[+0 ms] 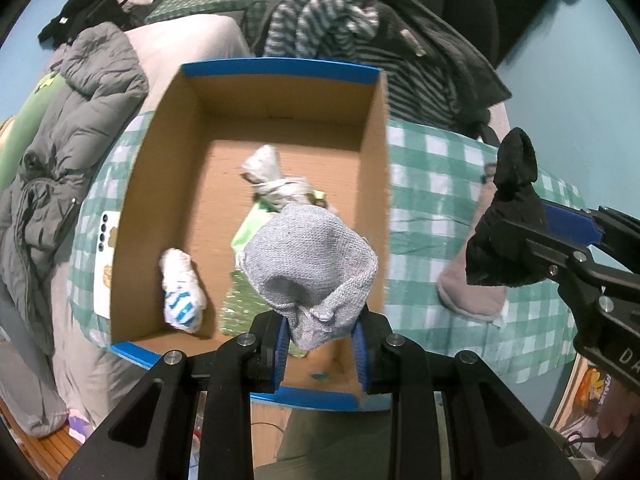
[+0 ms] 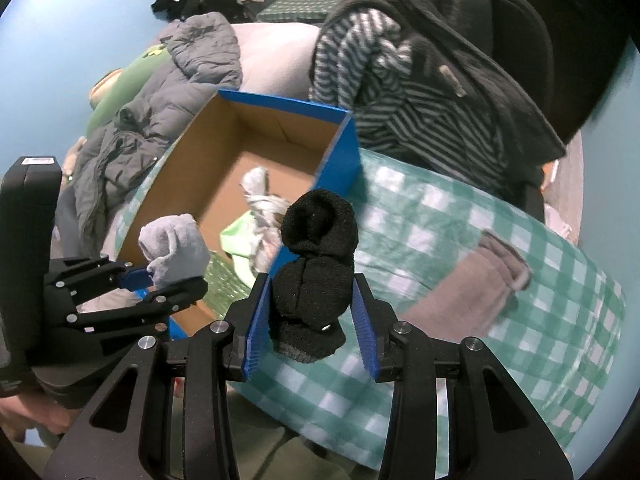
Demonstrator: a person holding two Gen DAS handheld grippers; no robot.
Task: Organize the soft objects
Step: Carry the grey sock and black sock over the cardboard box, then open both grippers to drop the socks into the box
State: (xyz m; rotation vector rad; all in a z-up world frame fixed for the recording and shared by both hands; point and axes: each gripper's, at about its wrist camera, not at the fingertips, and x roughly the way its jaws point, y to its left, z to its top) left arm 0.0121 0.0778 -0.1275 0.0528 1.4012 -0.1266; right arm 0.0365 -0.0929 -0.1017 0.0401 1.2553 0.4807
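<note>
The left gripper (image 1: 320, 340) is clamped on a grey sock (image 1: 310, 264) at centre frame, right over the open box (image 1: 280, 68), likely for dropping; the right gripper (image 2: 310, 336) pinches a black sock (image 2: 316, 256) at lower centre, beside the box, waiting

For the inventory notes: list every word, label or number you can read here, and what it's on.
"DA": white letters on the right gripper body, cut off at the frame edge.
Blue print on the white rolled sock in the cardboard box: unreadable.
White sticker atop the left gripper housing: too small.
</note>
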